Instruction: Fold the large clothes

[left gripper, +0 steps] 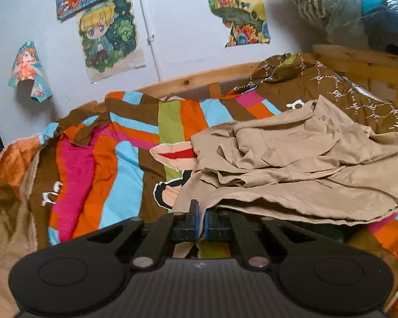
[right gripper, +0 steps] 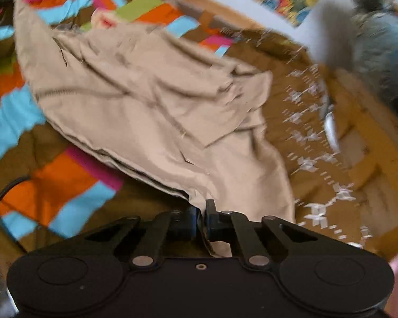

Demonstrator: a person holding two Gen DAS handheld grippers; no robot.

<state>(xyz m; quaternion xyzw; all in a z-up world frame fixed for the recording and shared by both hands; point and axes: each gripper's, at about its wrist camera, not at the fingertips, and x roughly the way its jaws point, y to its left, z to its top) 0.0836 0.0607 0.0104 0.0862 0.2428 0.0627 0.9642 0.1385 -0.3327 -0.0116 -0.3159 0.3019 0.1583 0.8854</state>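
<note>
Both the left gripper (left gripper: 202,212) and right gripper (right gripper: 203,212) pinch hem edges of the limp, light beige jacket (left gripper: 291,159) on the striped bedspread (left gripper: 124,159).

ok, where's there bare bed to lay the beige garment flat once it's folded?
Freest patch: the striped blanket left of the beige garment, up to the wooden bed rail. A smaller strip lies along the near edge, in the right wrist view. Crowded: the right side, where the brown patterned cover bunches against the frame. Both claws, left and right, pinch the garment's edge.
</note>
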